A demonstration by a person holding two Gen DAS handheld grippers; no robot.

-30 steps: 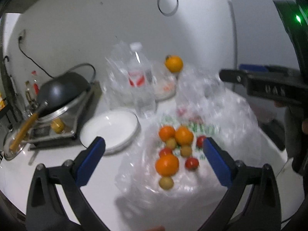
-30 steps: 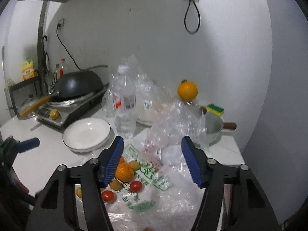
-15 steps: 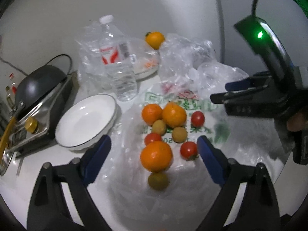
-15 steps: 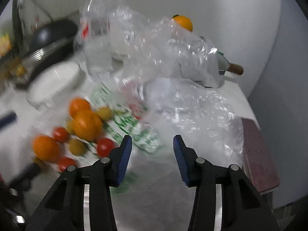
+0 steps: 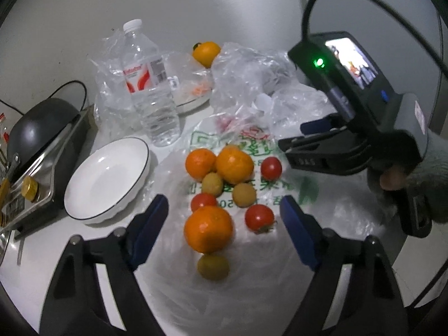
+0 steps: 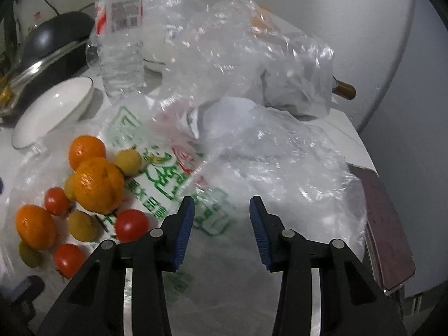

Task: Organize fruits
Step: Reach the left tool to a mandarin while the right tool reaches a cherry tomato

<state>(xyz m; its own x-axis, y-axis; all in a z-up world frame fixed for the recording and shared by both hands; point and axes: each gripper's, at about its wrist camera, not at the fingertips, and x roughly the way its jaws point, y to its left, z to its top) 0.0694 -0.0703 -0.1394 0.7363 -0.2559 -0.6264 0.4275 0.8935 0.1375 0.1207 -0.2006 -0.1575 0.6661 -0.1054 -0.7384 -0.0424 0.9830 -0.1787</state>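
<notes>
Fruits lie loose on a flat clear plastic bag with green print (image 5: 252, 145): three oranges, the nearest one (image 5: 208, 229), several red tomatoes such as one (image 5: 259, 218), and small yellow-green fruits such as one (image 5: 212, 266). My left gripper (image 5: 224, 224) is open and empty, its fingers on either side of the nearest orange. My right gripper (image 6: 221, 224) is open and empty over the bag (image 6: 173, 179), to the right of the fruit pile (image 6: 98, 184). It also shows in the left wrist view (image 5: 330, 145).
An empty white bowl (image 5: 106, 179) stands left of the fruits. A water bottle (image 5: 149, 84) and crumpled clear bags (image 6: 252, 56) stand behind. A wok on a stove (image 5: 36, 128) is far left. Another orange (image 5: 205, 53) sits at the back. The counter edge (image 6: 364, 156) is at right.
Both grippers have dropped closer to the bag. The left has closed in on the fruit pile; the right has moved low over the bag beside the fruits. Both stay open.
</notes>
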